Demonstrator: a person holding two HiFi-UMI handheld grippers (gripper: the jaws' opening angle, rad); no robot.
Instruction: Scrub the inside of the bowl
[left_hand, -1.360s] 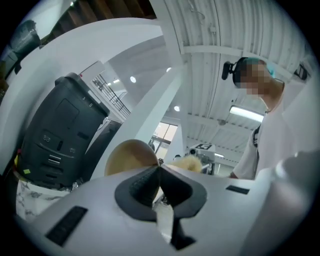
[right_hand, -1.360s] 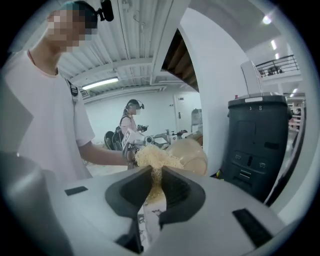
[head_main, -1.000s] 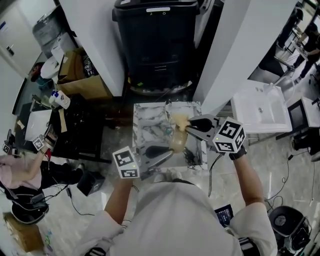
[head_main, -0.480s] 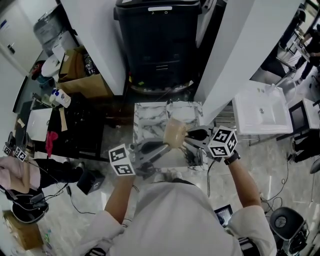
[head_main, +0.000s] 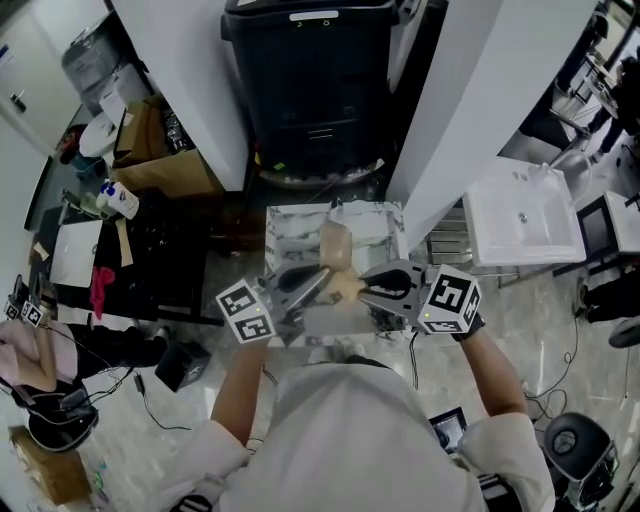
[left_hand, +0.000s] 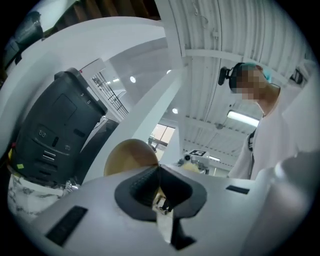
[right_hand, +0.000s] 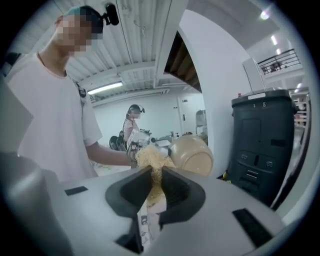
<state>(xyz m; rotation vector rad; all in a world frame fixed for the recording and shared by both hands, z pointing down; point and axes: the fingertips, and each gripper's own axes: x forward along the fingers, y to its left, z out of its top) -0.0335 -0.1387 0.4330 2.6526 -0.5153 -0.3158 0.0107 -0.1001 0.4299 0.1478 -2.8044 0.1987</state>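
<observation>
A beige bowl (head_main: 335, 245) hangs tilted over the marble table (head_main: 290, 240). My left gripper (head_main: 318, 278) is shut on its rim. In the left gripper view the bowl (left_hand: 131, 154) rises just behind the closed jaws of that gripper (left_hand: 158, 172). My right gripper (head_main: 366, 288) is shut on a tan fibrous scrubber (head_main: 346, 288), which lies just below the bowl. In the right gripper view the scrubber (right_hand: 151, 157) sticks out of the right gripper (right_hand: 156, 175), with the bowl's outside (right_hand: 192, 155) beside it to the right. Whether scrubber and bowl touch I cannot tell.
A black bin (head_main: 315, 80) stands behind the table, between white walls. A white sink unit (head_main: 520, 215) is at the right and a cardboard box (head_main: 160, 150) at the back left. Another person (right_hand: 134, 120) stands in the far background.
The left gripper has carried the bowl up and toward the back of the table. The right gripper with the scrubber has come down and left, nearer the bowl.
</observation>
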